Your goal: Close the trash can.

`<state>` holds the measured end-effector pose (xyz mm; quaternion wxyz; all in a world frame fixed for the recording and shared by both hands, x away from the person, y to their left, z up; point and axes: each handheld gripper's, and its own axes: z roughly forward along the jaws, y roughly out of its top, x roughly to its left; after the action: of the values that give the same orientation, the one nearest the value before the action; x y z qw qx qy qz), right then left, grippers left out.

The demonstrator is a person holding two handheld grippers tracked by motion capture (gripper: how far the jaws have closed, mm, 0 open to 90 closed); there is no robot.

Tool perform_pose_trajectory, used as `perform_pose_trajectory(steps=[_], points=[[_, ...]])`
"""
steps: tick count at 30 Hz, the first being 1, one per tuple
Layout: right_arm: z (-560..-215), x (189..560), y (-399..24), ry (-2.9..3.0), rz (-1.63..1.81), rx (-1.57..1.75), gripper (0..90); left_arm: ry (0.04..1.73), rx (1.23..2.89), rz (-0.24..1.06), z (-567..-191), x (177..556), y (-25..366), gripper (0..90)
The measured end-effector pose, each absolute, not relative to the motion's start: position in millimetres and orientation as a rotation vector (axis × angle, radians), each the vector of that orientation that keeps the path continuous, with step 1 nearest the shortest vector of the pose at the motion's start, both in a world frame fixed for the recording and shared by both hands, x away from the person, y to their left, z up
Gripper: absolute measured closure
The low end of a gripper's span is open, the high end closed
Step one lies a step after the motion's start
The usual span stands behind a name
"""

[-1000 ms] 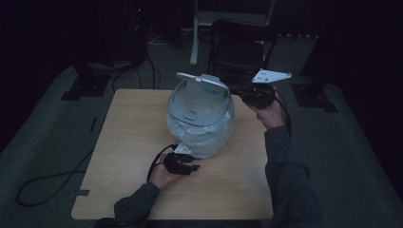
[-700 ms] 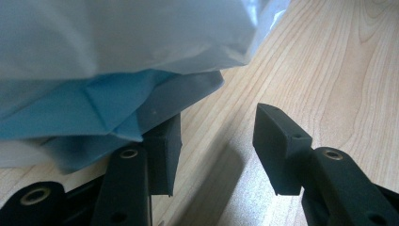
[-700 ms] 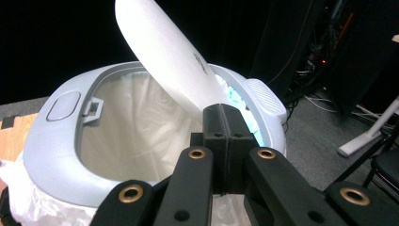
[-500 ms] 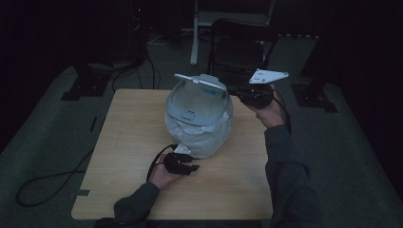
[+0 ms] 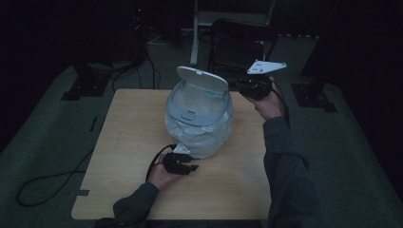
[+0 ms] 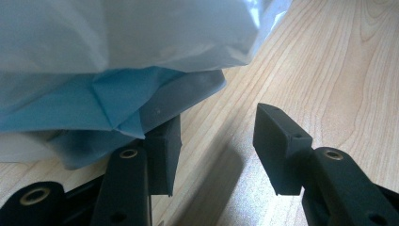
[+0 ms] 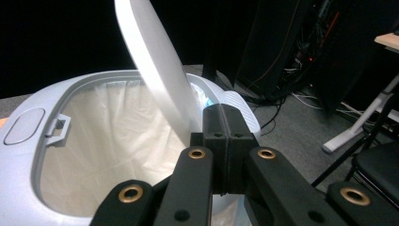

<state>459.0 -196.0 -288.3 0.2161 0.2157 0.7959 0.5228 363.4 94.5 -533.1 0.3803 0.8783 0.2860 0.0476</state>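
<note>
a small lidded bin [image 5: 198,118] lined with a plastic bag [image 6: 122,61] stands mid tabletop [image 5: 128,142], lid [image 5: 202,78] raised. the left gripper [image 6: 216,141] rests at the bag's base, fingers wide apart and holding nothing. the right gripper [image 7: 225,141] sits beside the lid, fingers pressed together, empty.

The thin white plastic bag [image 6: 127,33] covers the round bin's sides and runs off the top and left edges of the left gripper view, and one black fingertip [image 6: 162,141] is tucked under its blue fold.
</note>
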Motion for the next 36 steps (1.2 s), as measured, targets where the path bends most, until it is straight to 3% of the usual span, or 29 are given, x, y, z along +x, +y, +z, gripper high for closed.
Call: perform_pose_trajectory(steps=[36], points=[[-318, 432, -139, 2.404, 1.501, 0.439, 90.0, 0.761, 2.224, 0.123, -534, 363, 97, 53.0]])
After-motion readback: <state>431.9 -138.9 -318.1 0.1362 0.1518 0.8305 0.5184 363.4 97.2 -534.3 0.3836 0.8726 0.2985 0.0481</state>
